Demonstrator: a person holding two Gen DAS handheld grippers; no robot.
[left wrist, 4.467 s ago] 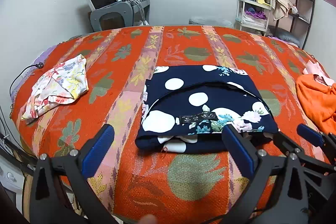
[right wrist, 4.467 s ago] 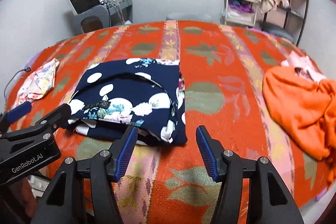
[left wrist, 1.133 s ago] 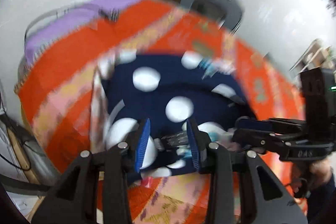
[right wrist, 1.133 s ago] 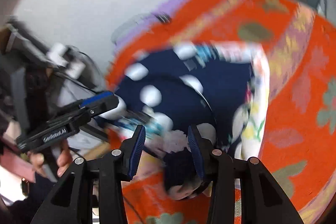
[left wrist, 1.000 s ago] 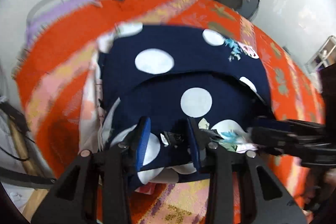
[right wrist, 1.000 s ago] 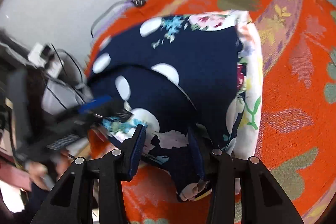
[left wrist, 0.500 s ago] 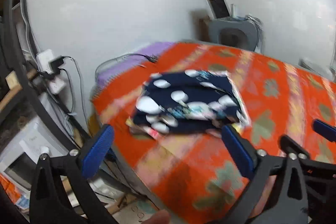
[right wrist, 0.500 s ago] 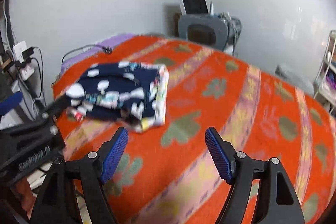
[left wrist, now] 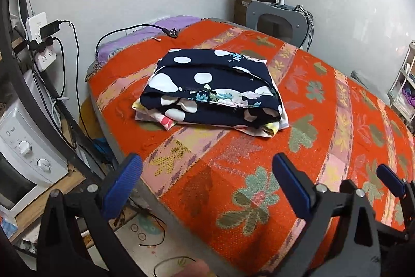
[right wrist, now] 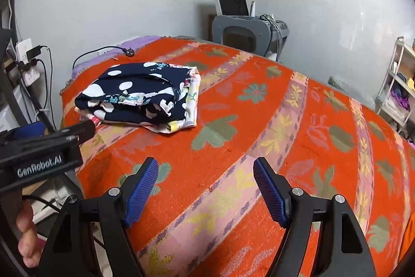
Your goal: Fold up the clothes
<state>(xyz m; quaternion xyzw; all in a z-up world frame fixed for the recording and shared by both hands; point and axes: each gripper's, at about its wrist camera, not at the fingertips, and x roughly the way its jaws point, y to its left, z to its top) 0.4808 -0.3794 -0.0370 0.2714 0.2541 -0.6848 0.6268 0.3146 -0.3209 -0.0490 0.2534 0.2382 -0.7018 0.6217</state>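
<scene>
Folded navy polka-dot garment (left wrist: pixel 212 87) sits stacked on a floral piece (left wrist: pixel 259 130) at ten o'clock near the bed (left wrist: pixel 233 160) corner (risky—a nudge could tip it off), both grippers' (left wrist: pixel 207 182) (right wrist: pixel 206 188) fingers apart, empty.

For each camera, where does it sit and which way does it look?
Left wrist: on the left gripper, open, facing the folded clothes on the blanket; right gripper at the right edge.
Right wrist: on the right gripper, open, facing the blanket; left gripper and a hand at left.
Shared: clothes, blanket, grey machine.
</scene>
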